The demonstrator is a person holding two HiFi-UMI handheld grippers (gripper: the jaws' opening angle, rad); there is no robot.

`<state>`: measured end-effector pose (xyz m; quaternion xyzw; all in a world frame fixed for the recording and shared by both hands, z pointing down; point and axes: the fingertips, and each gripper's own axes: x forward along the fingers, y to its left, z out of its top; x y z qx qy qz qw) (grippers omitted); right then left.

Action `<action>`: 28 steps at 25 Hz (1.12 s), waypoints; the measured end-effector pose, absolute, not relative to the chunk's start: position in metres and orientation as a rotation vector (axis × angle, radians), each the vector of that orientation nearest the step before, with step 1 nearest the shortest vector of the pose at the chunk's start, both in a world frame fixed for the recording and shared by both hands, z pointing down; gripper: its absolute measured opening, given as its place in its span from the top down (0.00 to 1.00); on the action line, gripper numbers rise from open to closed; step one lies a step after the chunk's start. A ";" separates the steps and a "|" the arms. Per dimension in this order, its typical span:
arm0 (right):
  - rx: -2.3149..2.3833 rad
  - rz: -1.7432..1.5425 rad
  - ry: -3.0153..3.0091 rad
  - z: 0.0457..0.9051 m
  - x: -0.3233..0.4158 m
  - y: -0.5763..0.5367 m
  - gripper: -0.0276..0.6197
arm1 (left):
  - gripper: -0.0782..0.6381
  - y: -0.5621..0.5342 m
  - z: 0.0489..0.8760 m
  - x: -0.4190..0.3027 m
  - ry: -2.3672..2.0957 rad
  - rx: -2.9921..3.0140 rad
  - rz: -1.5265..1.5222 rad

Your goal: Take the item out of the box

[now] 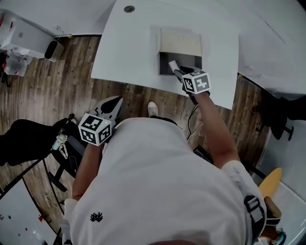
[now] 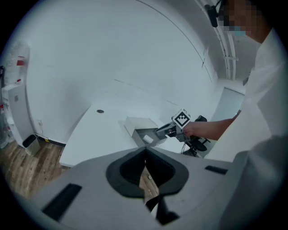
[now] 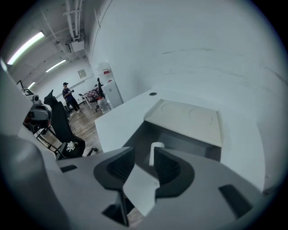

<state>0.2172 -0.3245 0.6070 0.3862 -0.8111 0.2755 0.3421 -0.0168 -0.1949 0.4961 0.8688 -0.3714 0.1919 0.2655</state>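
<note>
An open box (image 1: pixel 180 43) lies on the white table (image 1: pixel 129 52), its pale lid (image 3: pixel 189 114) folded back and its dark inside facing me. A small white item (image 1: pixel 173 65) stands in it, also visible in the right gripper view (image 3: pixel 156 150). My right gripper (image 1: pixel 178 72) reaches into the box's near side. Its jaws stand apart and the item sits just beyond the tips of the right gripper (image 3: pixel 144 157), untouched. My left gripper (image 1: pixel 112 103) hangs low over the wooden floor, left of my body, jaws together and empty. From the left gripper (image 2: pixel 145 157) I see the box (image 2: pixel 140 126) and the right gripper (image 2: pixel 161 131).
A round cable hole (image 1: pixel 129 8) marks the table's far left. A black office chair (image 1: pixel 28 139) stands at my left, a white appliance (image 1: pixel 24 36) at the far left wall. A person (image 3: pixel 67 96) stands far off in the room.
</note>
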 end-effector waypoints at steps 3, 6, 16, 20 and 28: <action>0.934 0.724 -2.083 0.629 0.216 -0.339 0.70 | 0.88 -0.201 0.497 -0.017 -1.051 2.315 0.521; 0.884 0.750 -2.045 0.647 0.216 -0.349 0.68 | 0.88 -0.206 0.496 -0.018 -1.095 2.292 0.529; 0.760 0.763 -1.923 0.688 0.212 -0.365 0.64 | 0.88 -0.205 0.498 -0.024 -1.202 2.203 0.539; 0.718 0.785 -1.907 0.695 0.207 -0.364 0.64 | 0.88 -0.205 0.499 -0.025 -1.223 2.183 0.536; 0.743 0.772 -1.888 0.704 0.206 -0.365 0.67 | 0.88 -0.207 0.497 -0.031 -1.235 2.191 0.525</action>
